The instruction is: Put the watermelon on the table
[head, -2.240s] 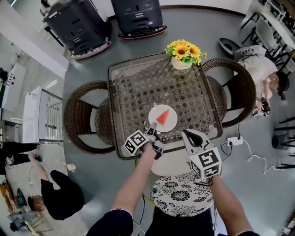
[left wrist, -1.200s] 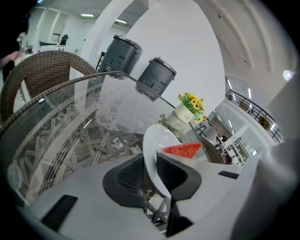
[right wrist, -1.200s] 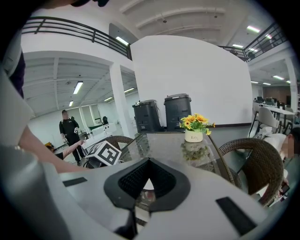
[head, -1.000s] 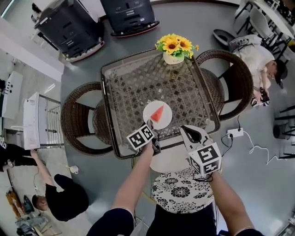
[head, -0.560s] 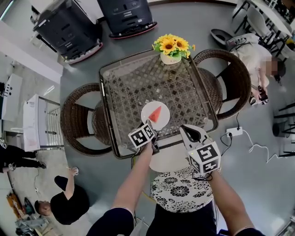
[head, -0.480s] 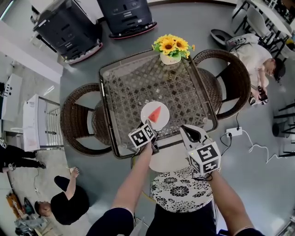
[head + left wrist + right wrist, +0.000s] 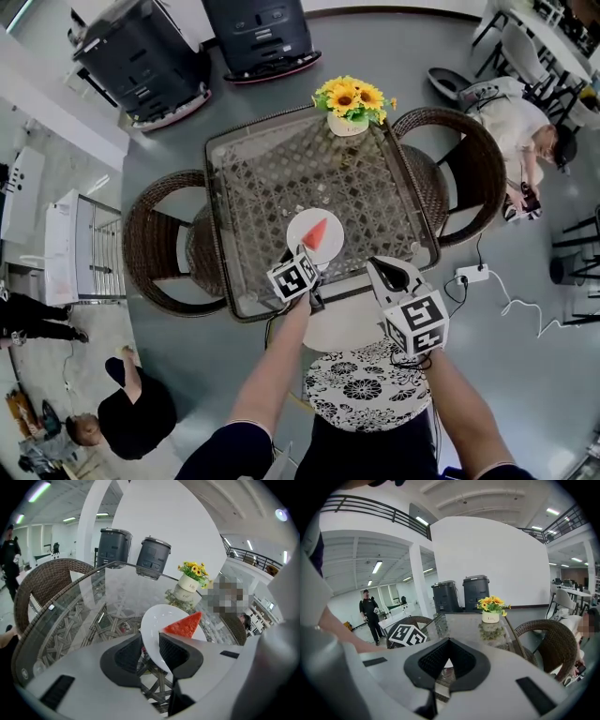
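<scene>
Watermelon slice [image 7: 316, 232] lay on white plate [image 7: 330, 247], near side of glass-topped wicker table [image 7: 281, 169].
Left gripper [image 7: 150, 641] had just been opening, jaws apart around the plate's near rim. Right gripper [image 7: 449, 641] was closed and empty, right of the plate. Sunflower pot [image 7: 349, 123] stood at far edge, wicker chairs [image 7: 150, 244] left and right, on grey floor [image 7: 525, 375].
</scene>
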A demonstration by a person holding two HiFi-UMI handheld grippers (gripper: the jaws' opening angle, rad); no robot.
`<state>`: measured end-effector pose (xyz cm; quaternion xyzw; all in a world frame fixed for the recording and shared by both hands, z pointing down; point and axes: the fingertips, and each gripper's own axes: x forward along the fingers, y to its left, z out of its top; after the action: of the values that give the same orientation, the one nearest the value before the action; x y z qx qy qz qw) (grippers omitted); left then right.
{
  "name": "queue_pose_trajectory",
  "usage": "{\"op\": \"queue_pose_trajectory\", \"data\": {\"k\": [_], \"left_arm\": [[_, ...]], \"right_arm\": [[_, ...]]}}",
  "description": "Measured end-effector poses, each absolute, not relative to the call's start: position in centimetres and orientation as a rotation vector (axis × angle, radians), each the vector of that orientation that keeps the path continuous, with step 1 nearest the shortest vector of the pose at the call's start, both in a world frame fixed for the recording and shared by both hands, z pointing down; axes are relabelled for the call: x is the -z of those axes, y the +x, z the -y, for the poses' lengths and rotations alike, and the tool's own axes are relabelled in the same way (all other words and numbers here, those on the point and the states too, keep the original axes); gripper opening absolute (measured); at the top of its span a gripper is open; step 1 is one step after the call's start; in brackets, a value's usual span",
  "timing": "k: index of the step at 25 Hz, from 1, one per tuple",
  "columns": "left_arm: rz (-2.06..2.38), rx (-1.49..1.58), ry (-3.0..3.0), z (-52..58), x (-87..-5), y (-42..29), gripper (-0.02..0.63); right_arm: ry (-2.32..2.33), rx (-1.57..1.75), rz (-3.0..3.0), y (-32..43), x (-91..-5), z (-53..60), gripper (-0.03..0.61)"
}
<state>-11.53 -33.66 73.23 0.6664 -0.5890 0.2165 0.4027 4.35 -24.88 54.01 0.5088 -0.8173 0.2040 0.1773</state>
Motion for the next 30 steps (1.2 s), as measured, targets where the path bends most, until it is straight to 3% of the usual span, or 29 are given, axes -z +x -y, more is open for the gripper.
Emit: {"op": "queue_pose_trajectory", "data": {"k": [11, 21, 26, 30], "left_arm": [[1.552, -0.581, 1.772, 32.9, -71.3, -12.9, 0.104], [1.478, -0.399, 2.249, 28.5, -57.2, -9.5, 0.100], [1.485, -0.262, 2.363, 25.2, -50.4, -8.1, 0.014], [1.488, -0.192, 2.455, 22.8, -45.9, -7.1, 0.006]], "right_arm": [[1.430, -0.549, 2.343, 5.3, -53.6, 24.2, 0.003], [1.338, -0.485, 2.528, 4.0, -49.6, 24.4, 0.003], [1.277, -0.433, 2.640, 3.0, -46.5, 23.4, 0.003], [1.249, -0.380, 2.717, 2.2, -43.6, 22.7, 0.003]]}}
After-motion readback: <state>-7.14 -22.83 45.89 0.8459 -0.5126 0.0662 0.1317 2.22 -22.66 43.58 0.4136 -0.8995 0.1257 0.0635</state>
